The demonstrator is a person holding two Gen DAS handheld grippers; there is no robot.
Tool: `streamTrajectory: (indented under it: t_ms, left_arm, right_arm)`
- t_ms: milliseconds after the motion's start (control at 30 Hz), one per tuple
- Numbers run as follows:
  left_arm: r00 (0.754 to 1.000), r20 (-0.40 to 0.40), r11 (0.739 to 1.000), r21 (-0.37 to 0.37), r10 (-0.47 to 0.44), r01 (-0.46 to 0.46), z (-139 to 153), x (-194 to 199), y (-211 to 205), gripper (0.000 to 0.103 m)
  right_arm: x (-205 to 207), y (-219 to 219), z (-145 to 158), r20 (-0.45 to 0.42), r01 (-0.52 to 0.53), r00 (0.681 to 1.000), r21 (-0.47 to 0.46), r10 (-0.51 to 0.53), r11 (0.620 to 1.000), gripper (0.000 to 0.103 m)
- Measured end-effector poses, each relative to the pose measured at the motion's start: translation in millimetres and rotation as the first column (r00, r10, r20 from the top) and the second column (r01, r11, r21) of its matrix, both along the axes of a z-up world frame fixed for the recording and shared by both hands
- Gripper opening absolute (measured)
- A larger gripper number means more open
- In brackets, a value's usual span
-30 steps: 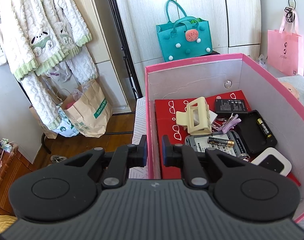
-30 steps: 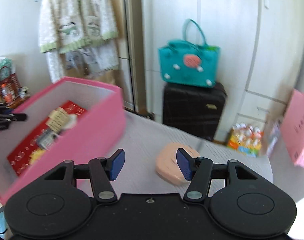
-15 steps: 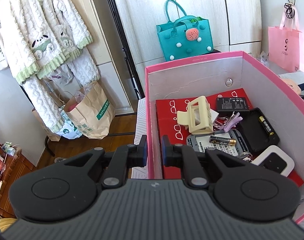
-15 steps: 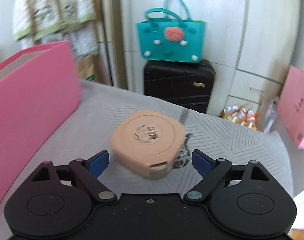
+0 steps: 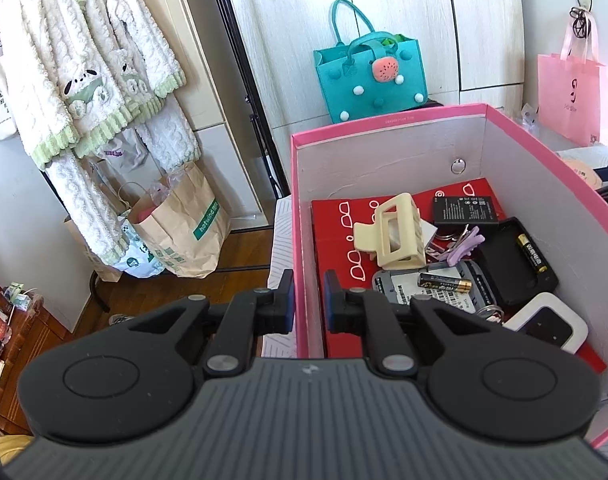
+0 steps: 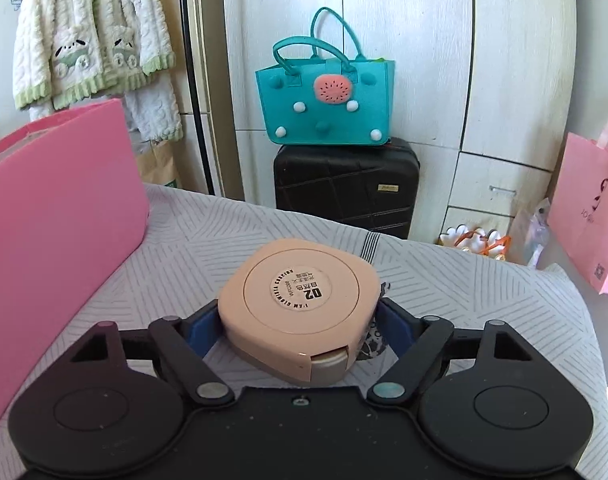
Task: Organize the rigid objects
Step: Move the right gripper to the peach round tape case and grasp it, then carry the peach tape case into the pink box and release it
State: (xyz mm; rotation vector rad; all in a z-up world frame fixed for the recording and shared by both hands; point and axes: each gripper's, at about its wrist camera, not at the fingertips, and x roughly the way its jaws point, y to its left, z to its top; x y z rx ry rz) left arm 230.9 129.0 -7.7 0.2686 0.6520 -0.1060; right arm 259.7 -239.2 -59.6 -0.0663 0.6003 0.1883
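Note:
A peach rounded compact case lies on the grey patterned bedcover, label up. My right gripper straddles it; its jaws are closing, and the blue pads sit against both of its sides. The pink box stands to the left, and its outer wall shows in the right wrist view. My left gripper is shut on the box's near left wall. Inside the box lie a cream hair claw, a black battery pack, loose batteries, a purple clip and a white device.
A teal felt bag sits on a black suitcase beyond the bed. A pink shopping bag hangs at the right. White fleece clothes and paper bags are at the left, above a wooden floor.
My right gripper has dropped toward the bedcover and come up to the compact, opening wide, then narrowing around it. The left gripper and the box have not moved.

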Motion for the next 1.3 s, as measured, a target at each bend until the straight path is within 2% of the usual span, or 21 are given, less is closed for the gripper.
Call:
streamTrajectory:
  t_ms: [100, 233, 367, 567, 733, 867, 1067, 1300]
  left_arm:
    - [1.0, -0.016, 1.0, -0.001, 0.011, -0.011, 0.3, 1.9, 1.3, 0.012]
    - [0.998, -0.066, 0.997, -0.082, -0.001, -0.004, 4.7, 4.8, 13.4, 0.012]
    - [0.995, -0.086, 0.998, -0.05, -0.045, 0.04, 14.3, -1.0, 14.0, 0.012]
    - [0.974, -0.21, 0.995, -0.07, -0.079, 0.065, 24.1, 0.9, 21.7, 0.01]
    - [0.972, -0.222, 0.996, -0.038, -0.083, 0.076, 24.3, -7.2, 21.6, 0.006]
    - [0.971, -0.222, 0.996, -0.053, -0.086, 0.076, 26.0, -10.1, 25.1, 0.005]
    - [0.971, -0.222, 0.995, -0.073, -0.088, 0.073, 26.8, -10.3, 27.6, 0.005]
    - [0.965, -0.242, 0.988, -0.14, -0.098, 0.065, 26.9, -4.5, 36.7, 0.005]
  right_arm:
    - [-3.4, 0.4, 1.1, -0.009, 0.01, 1.0, 0.011, -0.01, 1.0, 0.085]
    - [-14.6, 9.1, 2.6, -0.023, -0.008, 1.0, 0.006, 0.008, 1.0, 0.085]
    - [-34.8, 18.6, 9.5, -0.038, -0.047, 0.998, 0.04, 0.048, 0.998, 0.085]
    - [-75.7, 38.8, 40.5, 0.034, -0.123, 0.992, 0.055, 0.121, 0.991, 0.085]
    - [-105.2, 53.0, 76.9, 0.121, -0.184, 0.977, 0.049, 0.177, 0.982, 0.085]
    - [-120.2, 67.0, 108.5, 0.17, -0.25, 0.955, 0.026, 0.242, 0.968, 0.085]
    - [-122.6, 98.1, 140.7, 0.151, -0.404, 0.908, 0.065, 0.391, 0.912, 0.085]
    - [-101.1, 156.9, 129.5, -0.017, -0.545, 0.832, 0.165, 0.555, 0.822, 0.085]
